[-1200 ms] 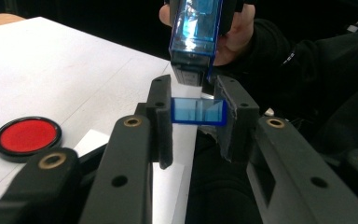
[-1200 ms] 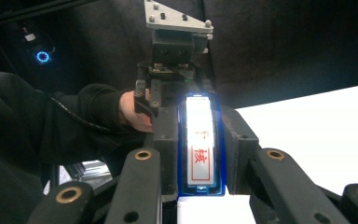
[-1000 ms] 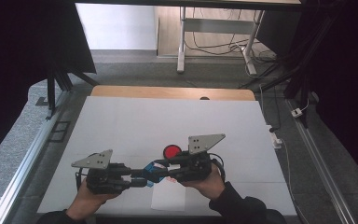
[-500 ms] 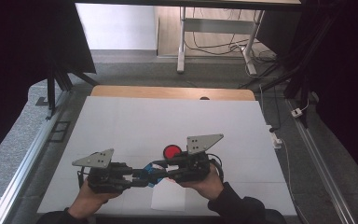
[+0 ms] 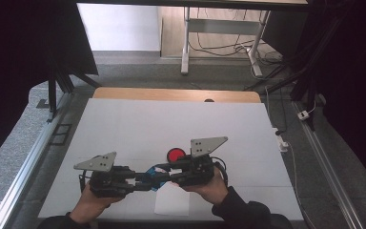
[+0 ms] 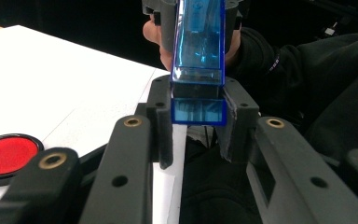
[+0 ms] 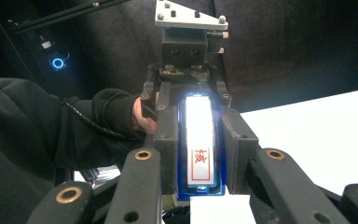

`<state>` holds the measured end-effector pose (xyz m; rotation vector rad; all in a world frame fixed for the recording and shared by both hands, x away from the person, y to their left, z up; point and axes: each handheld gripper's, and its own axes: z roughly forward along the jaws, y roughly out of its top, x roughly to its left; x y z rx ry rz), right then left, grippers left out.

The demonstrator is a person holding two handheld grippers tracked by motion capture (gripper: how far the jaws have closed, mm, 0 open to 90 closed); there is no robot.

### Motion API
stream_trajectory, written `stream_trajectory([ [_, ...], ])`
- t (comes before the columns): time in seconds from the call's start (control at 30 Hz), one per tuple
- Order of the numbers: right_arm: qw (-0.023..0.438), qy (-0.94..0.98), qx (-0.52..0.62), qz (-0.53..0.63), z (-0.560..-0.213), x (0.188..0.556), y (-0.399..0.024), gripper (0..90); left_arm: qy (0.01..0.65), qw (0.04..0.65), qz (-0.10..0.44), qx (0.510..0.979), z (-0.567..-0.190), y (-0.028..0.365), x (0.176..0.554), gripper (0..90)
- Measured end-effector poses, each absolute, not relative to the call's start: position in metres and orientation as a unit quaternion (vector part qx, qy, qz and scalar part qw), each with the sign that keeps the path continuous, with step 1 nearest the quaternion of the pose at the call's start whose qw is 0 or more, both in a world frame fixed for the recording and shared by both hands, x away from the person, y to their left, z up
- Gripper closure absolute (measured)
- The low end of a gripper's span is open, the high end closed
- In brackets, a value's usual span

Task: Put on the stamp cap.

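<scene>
Red round disc (image 5: 175,154) on white table (image 5: 171,124) just below frame centre, white paper sheet (image 5: 171,202) at bottom centre edge, wooden strip (image 5: 176,94) along table's far edge, cables on floor (image 5: 219,47) top centre.

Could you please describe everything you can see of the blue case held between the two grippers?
The blue case is a long, narrow box of clear blue plastic, seemingly in two parts: a longer body and a short end section. One face bears a white label with a red-framed character. It lies level above the table's near edge, clamped at one end by the left gripper and at the other by the right gripper.
</scene>
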<state>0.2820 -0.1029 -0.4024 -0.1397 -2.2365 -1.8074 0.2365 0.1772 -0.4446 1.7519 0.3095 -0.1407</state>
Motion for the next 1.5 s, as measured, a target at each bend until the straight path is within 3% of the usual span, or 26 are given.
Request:
stream_trajectory([
  [0.93, 0.114, -0.774, -0.043, -0.621, -0.404, 0.278, -0.101, 71.4, 0.152, 0.611, -0.066, 0.774, -0.44, 0.178, 0.234, 68.5],
  [1.33, 0.136, -0.756, -0.064, -0.637, -0.411, 0.28, -0.101, 71.4, 0.161, 0.621, -0.079, 0.763, -0.441, 0.18, 0.236, 68.2],
  [1.4, 0.169, -0.748, -0.069, -0.638, -0.415, 0.281, -0.098, 71.5, 0.148, 0.632, -0.086, 0.756, -0.441, 0.18, 0.236, 68.4],
  [1.5, 0.155, -0.749, -0.067, -0.641, -0.414, 0.279, -0.097, 71.4, 0.152, 0.634, -0.083, 0.754, -0.439, 0.182, 0.235, 68.3],
])
